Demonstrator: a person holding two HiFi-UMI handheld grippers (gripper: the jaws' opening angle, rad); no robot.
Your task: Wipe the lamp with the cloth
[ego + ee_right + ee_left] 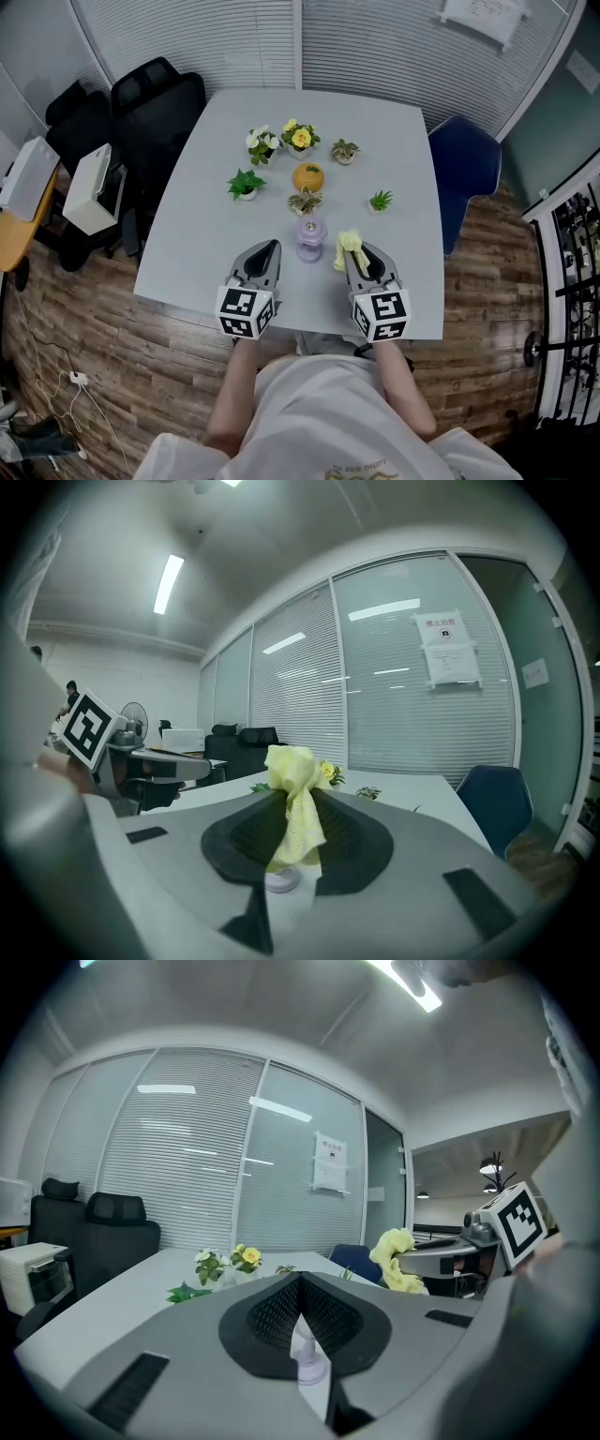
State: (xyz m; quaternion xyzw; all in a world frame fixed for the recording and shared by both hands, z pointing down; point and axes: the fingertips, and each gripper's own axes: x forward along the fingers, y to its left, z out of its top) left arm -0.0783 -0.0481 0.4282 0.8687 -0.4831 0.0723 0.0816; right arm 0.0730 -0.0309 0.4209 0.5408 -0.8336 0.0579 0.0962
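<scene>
Grey bench (412, 187) from the head view: the lilac lamp (310, 237) stands near its front edge, between the tips of both hand-held grippers. A beige flower pot (305, 201) and an orange pot (308, 176) crowd in just behind it. The left hand-held gripper (269, 247) is closed on nothing. The right hand-held gripper (362, 257) pinches the yellow cloth (348, 246) just beside the lamp.

The left gripper view has its jaws meeting, with the lamp showing low in the gap beyond them and yellow flowers (246, 1256) farther off.

The right gripper view shows the cloth clamped between the pads, its tail hanging above the lamp's top. Only this view catches a fan (133, 714) past the other gripper.
</scene>
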